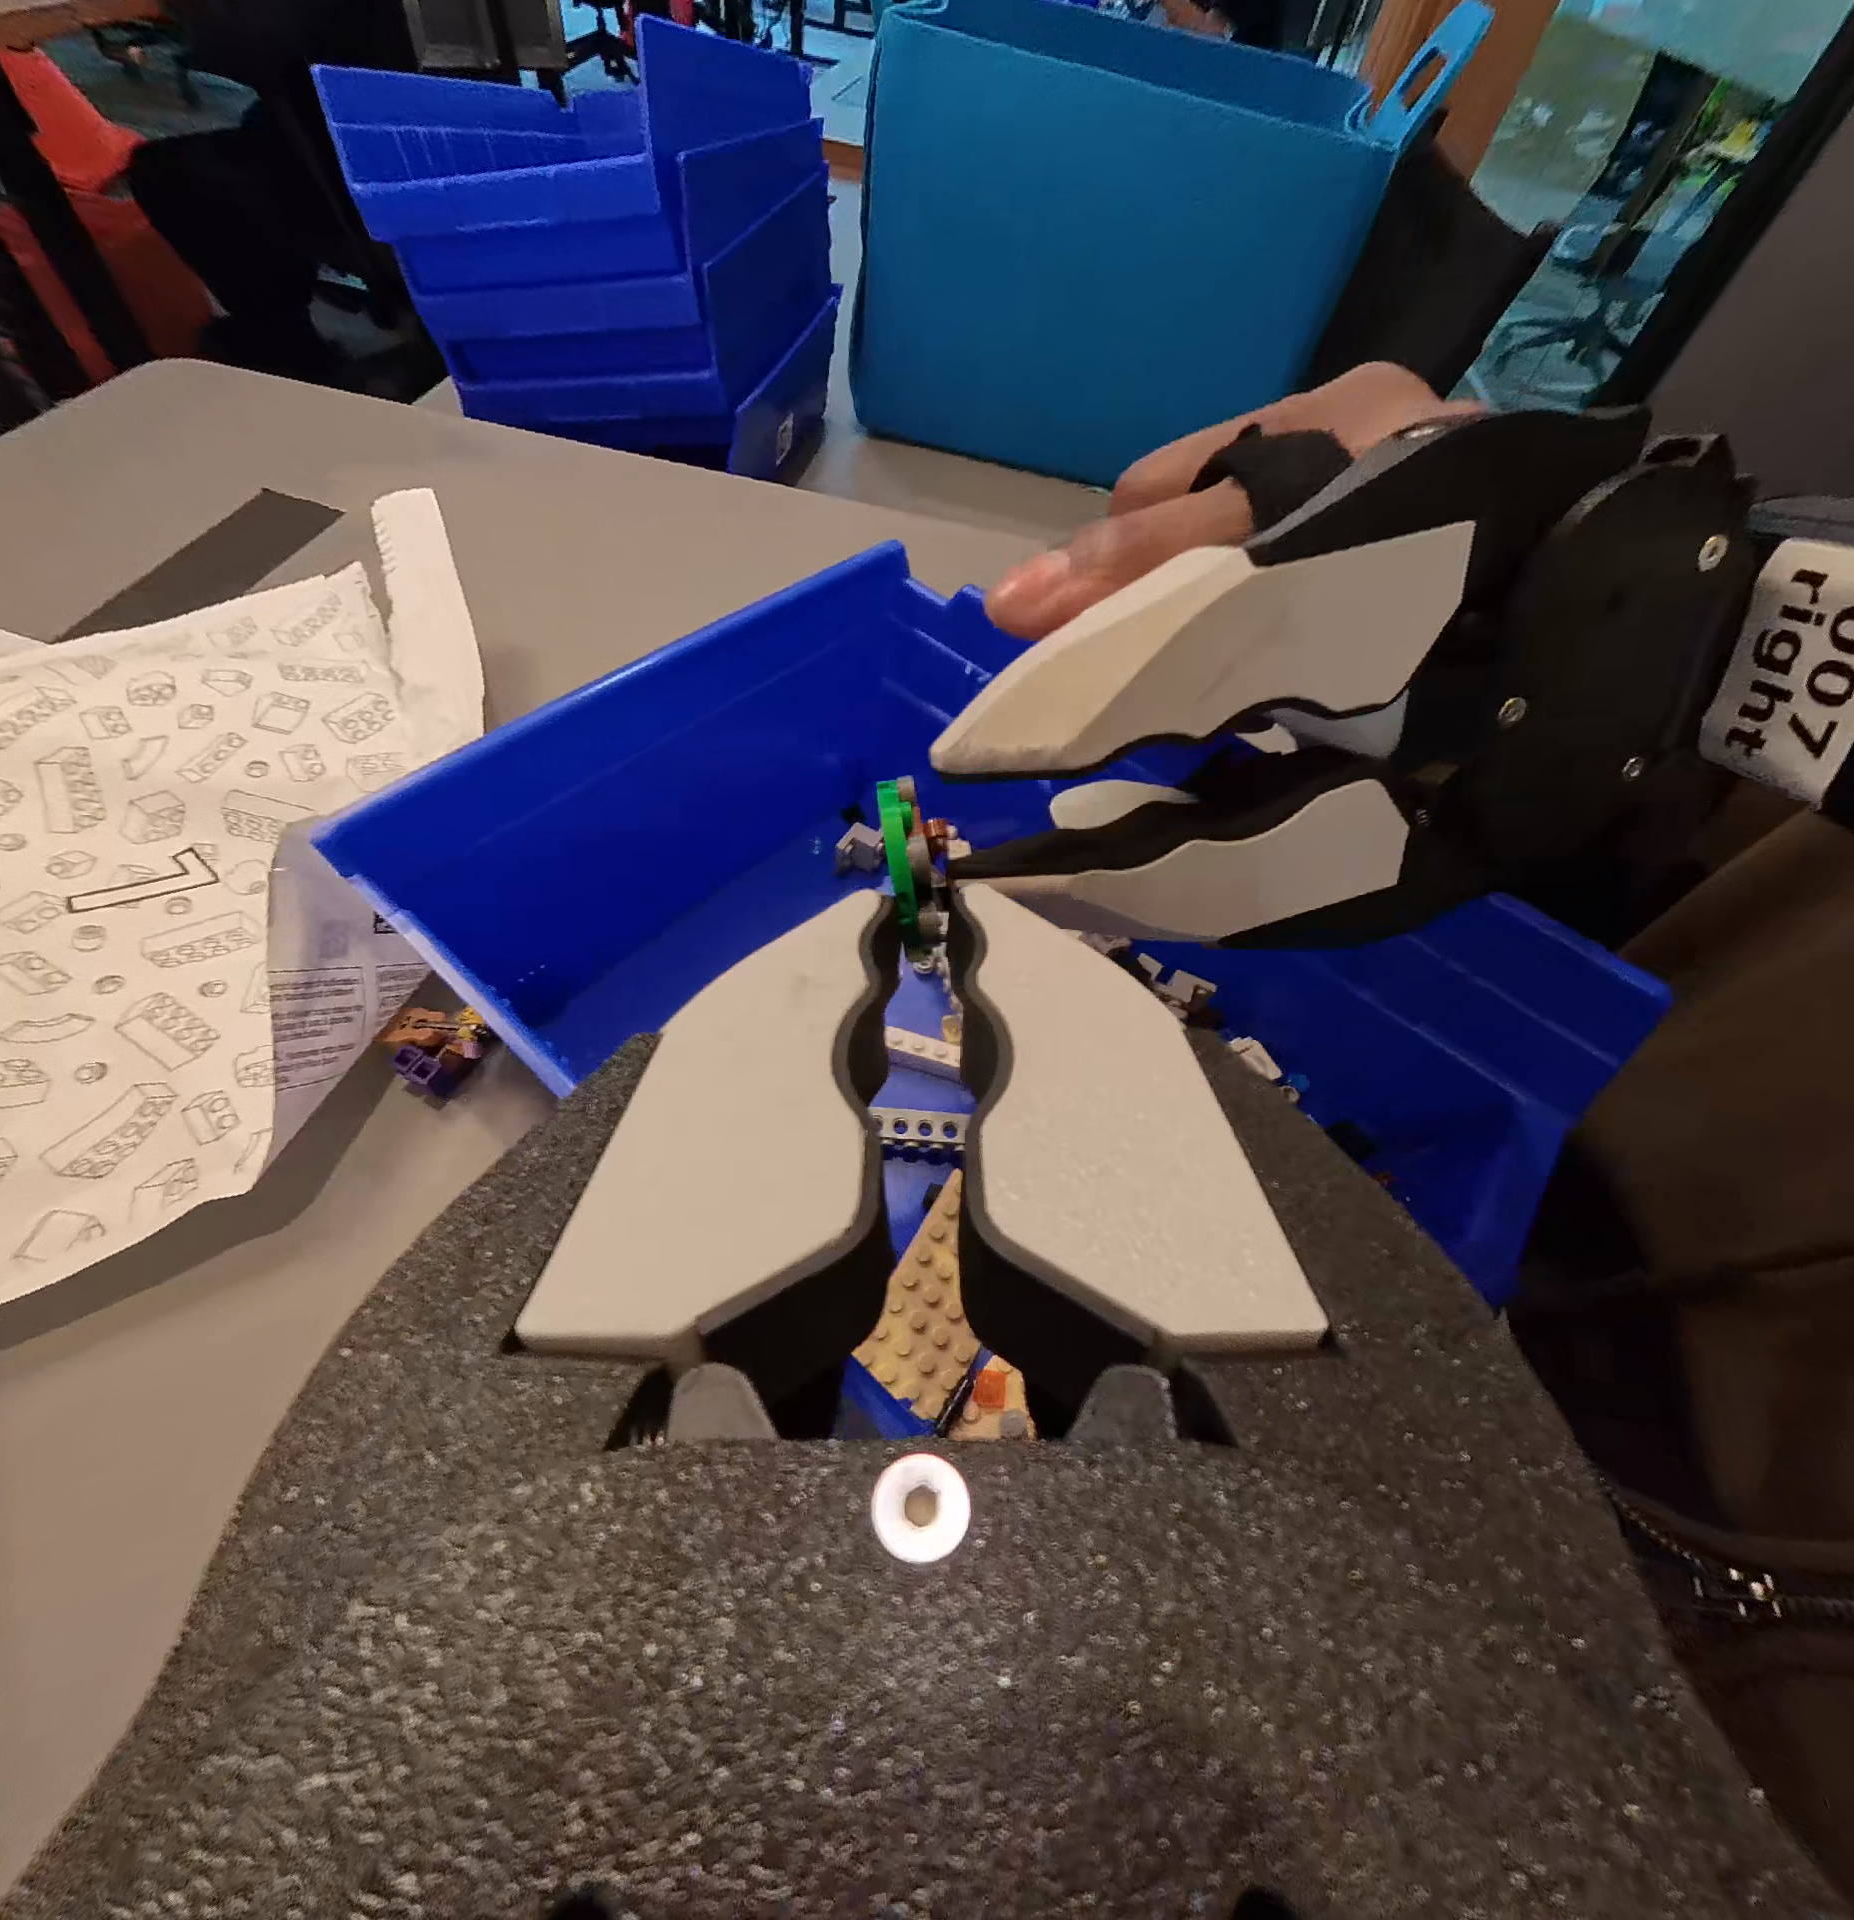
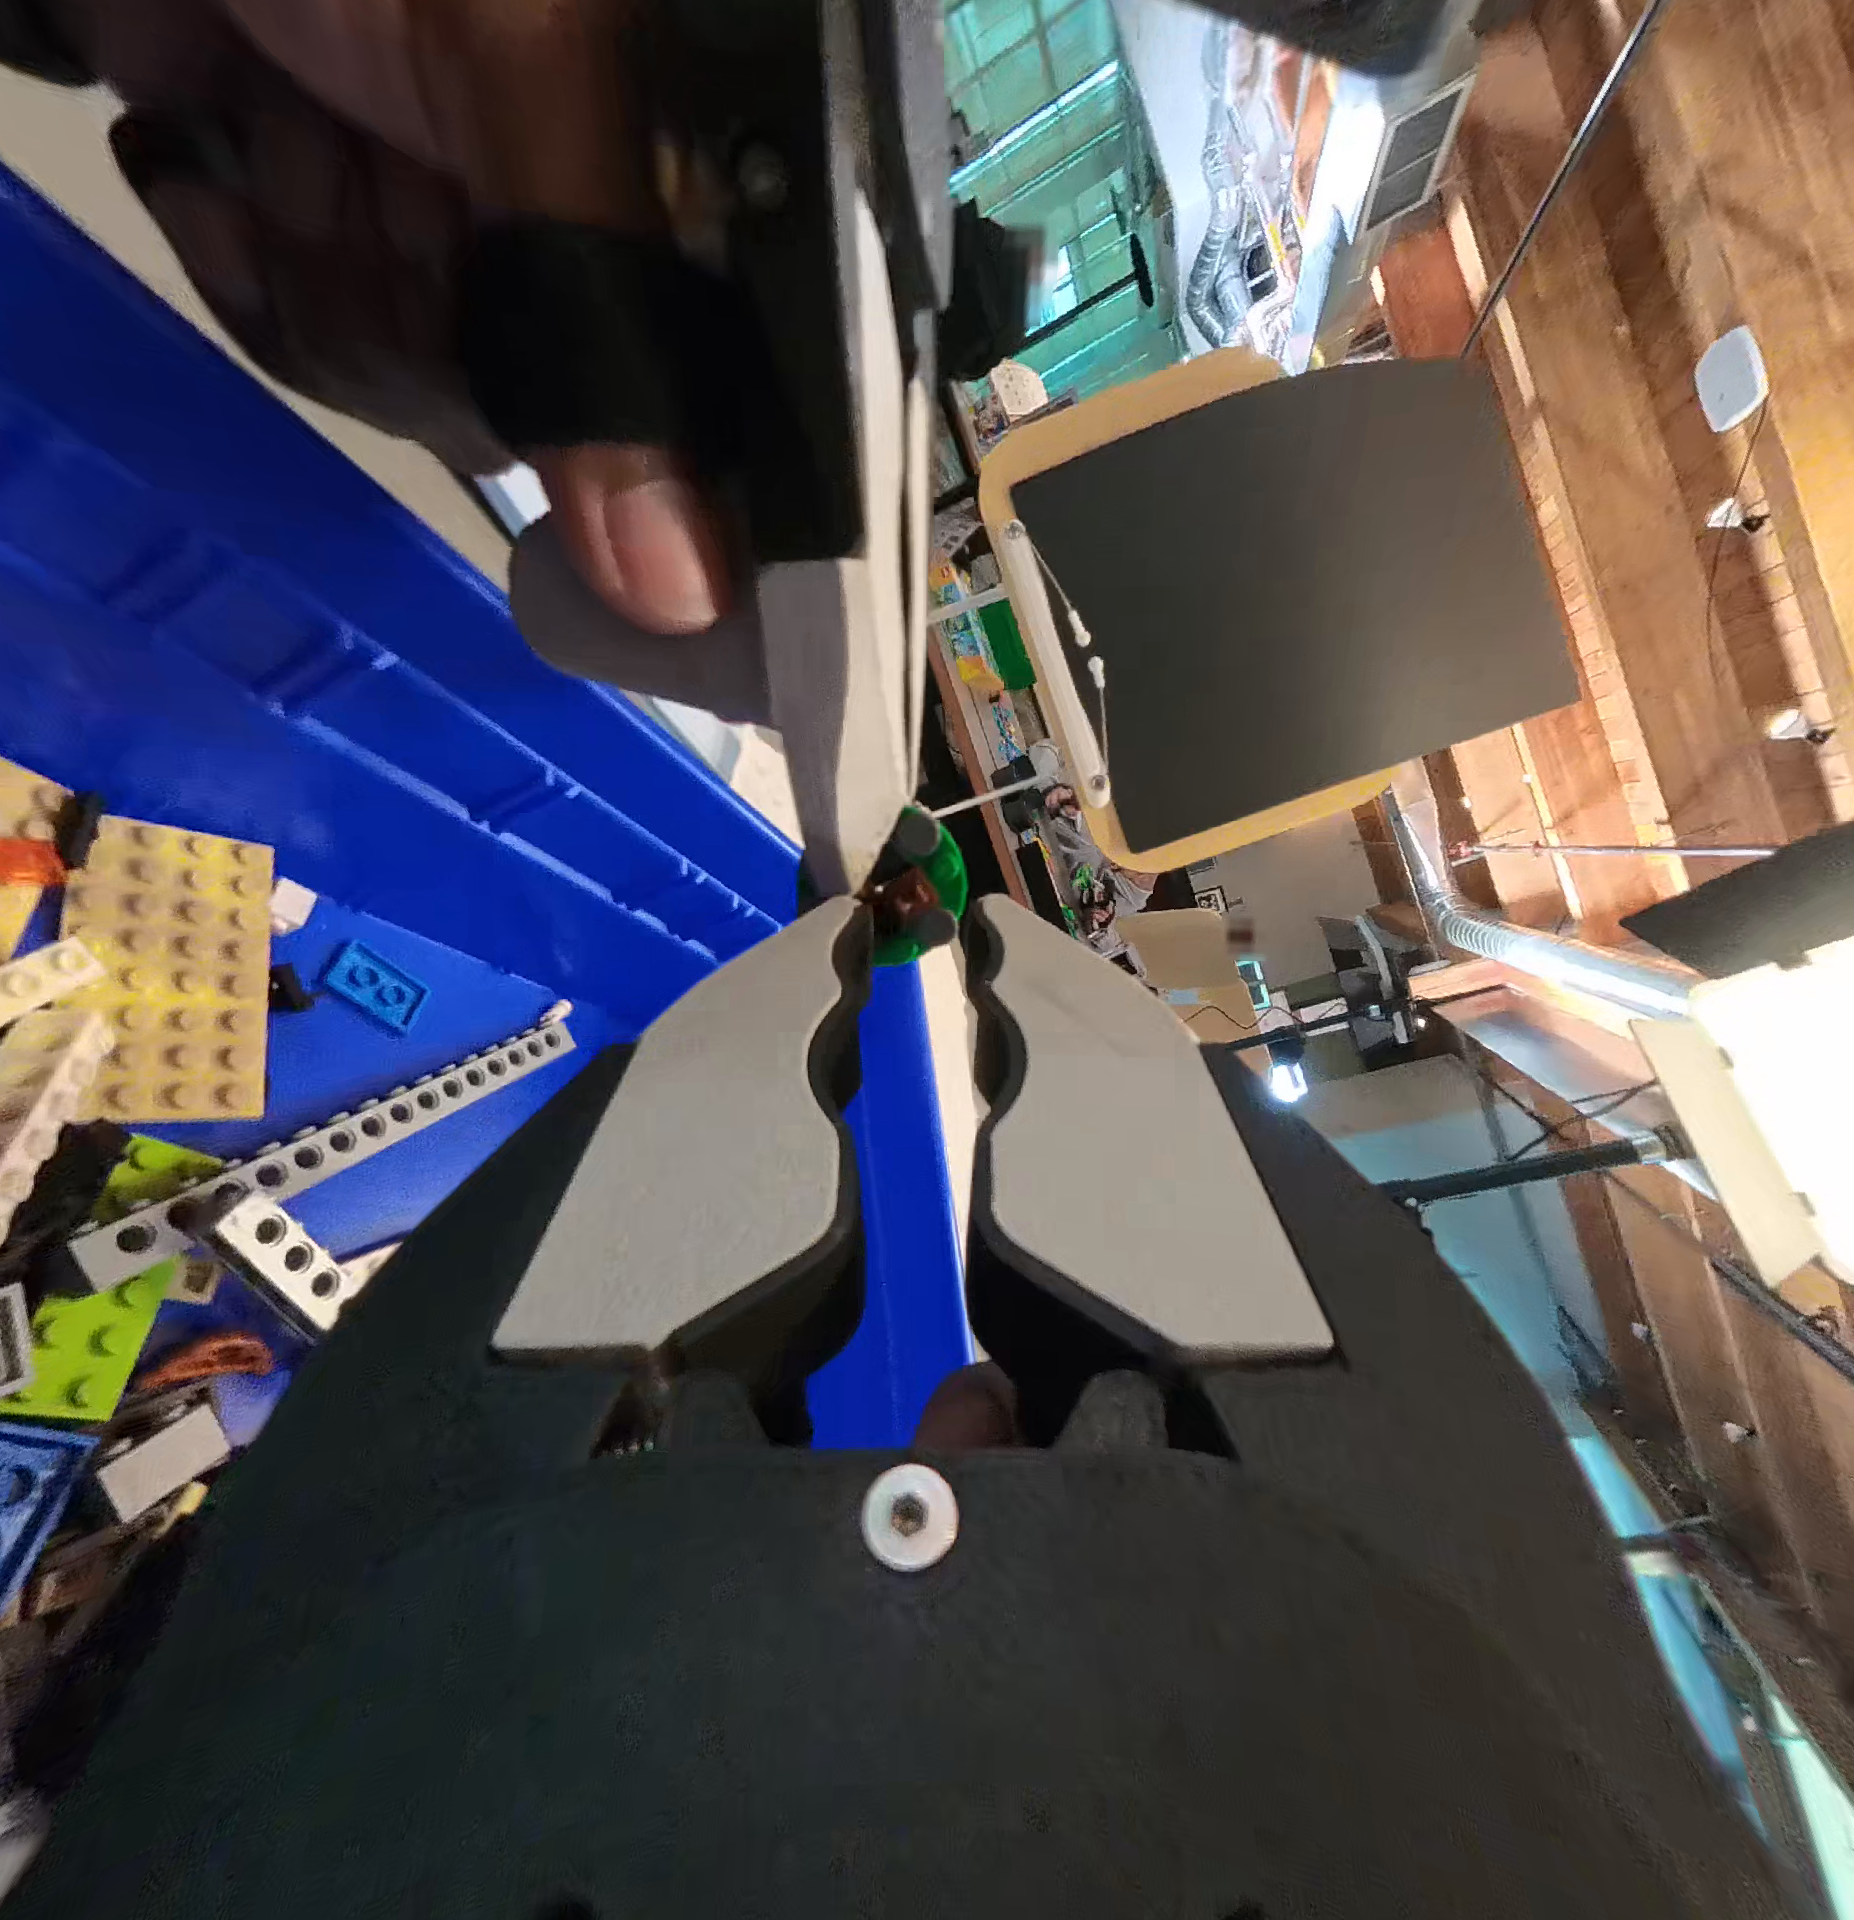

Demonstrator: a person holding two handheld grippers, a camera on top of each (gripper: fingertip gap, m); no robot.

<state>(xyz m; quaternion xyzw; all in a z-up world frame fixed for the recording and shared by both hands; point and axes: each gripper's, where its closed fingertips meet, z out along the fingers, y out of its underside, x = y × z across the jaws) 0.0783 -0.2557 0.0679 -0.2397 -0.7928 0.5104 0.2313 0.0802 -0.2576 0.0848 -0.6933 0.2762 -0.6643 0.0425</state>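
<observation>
Grippers meet over the blue bin (image 1: 611, 790), which sits near the middle of the grey table (image 1: 611, 540), and both close in on one small brick assembly. The left gripper (image 1: 918, 909) has its jaws nearly together, fingertips clamped on the lower edge of a round green plate (image 1: 895, 852) that stands upright and carries grey studs and a brown piece (image 1: 935, 831). The right gripper (image 2: 907, 914), turned on its side, stands partly open; its tips sit at the brown piece, but whether they press on it I cannot tell. One hand (image 1: 1162, 520) shows on the right gripper. Inside the bin lie one tan studded plate (image 2: 170, 966), one long grey holed beam (image 2: 383, 1122) and many loose bricks. Outside it: one crumpled printed paper bag (image 1: 154, 831) toward the left edge, one small purple figure (image 1: 440, 1044) beside the bin, one stack of blue bins (image 1: 590, 260) and one teal tote (image 1: 1110, 239) along the far edge.
</observation>
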